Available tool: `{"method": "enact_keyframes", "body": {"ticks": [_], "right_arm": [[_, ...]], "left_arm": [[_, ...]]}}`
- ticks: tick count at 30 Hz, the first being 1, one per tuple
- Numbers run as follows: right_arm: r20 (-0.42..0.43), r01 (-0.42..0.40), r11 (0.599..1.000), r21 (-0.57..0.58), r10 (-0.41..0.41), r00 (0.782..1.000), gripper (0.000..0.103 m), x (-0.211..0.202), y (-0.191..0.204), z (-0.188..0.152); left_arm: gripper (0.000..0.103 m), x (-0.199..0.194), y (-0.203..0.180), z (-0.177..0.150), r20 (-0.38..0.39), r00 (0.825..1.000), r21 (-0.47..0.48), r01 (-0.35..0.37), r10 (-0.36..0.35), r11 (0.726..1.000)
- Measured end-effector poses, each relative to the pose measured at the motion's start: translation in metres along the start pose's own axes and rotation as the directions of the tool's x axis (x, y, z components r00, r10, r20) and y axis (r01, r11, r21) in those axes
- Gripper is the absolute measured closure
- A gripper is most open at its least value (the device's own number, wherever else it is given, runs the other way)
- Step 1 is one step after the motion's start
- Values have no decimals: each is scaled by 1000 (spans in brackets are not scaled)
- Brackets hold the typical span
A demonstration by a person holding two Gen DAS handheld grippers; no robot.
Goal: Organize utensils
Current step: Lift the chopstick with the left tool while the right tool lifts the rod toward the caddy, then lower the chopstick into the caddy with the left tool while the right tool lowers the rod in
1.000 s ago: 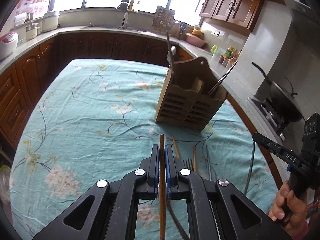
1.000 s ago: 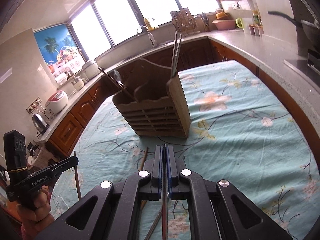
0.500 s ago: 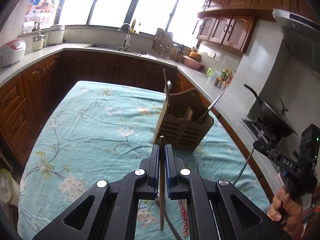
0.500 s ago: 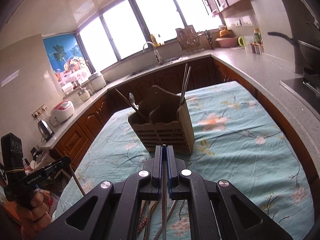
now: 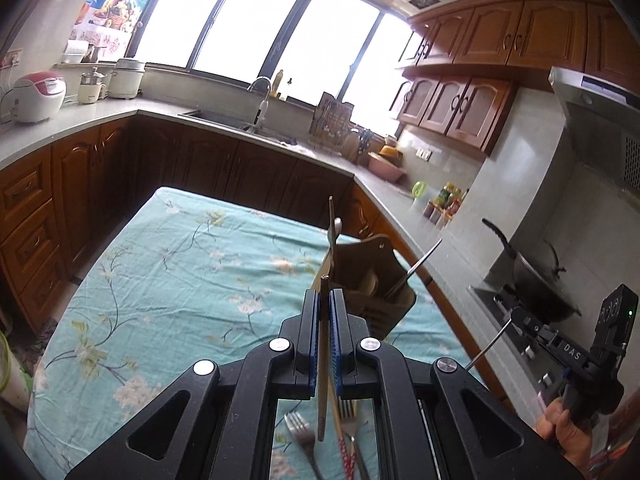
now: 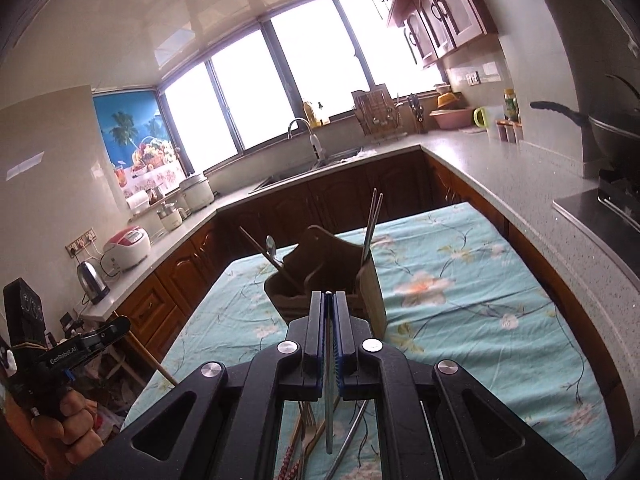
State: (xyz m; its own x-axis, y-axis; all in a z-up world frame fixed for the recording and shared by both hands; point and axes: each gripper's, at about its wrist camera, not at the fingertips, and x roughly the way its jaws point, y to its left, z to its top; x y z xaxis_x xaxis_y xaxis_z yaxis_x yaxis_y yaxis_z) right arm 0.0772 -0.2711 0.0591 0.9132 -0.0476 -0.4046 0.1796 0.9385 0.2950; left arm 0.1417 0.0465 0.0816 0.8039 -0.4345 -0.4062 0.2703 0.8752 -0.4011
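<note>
The left gripper (image 5: 325,304) is clamped on a wooden chopstick (image 5: 322,364) — the right gripper (image 6: 328,306) on a metal chopstick (image 6: 328,404); both sticks lie along the fingers, toward the wooden holder (image 6: 320,276).

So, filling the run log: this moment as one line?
left gripper: shut on wooden chopstick | right gripper: shut on metal chopstick | both clear of table | caddy ahead | forks remain

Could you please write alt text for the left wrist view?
The left gripper is shut on a wooden chopstick above a floral tablecloth, facing a wooden utensil holder. Forks lie below.
</note>
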Motion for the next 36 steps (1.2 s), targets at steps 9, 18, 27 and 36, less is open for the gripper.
{"method": "enact_keyframes", "body": {"ticks": [9,18,27,36], "right_arm": [[74,-1,1000,4,1,997,99,0,-4,24],[173,-10,999,40,3,985,99,6,-13,66],[242,-16,999,46,5,970,99,25,-15,101],[255,12,999,33,-20,967,99,63,-19,111]], "left_arm": [[99,14,4,21,78,997,-22,26,-24,999],[99,45,6,51,168,985,-55,56,-46,997],[99,94,12,70,236,971,-61,60,-44,996],[99,166,22,65,207,978,-96,50,-29,994]]}}
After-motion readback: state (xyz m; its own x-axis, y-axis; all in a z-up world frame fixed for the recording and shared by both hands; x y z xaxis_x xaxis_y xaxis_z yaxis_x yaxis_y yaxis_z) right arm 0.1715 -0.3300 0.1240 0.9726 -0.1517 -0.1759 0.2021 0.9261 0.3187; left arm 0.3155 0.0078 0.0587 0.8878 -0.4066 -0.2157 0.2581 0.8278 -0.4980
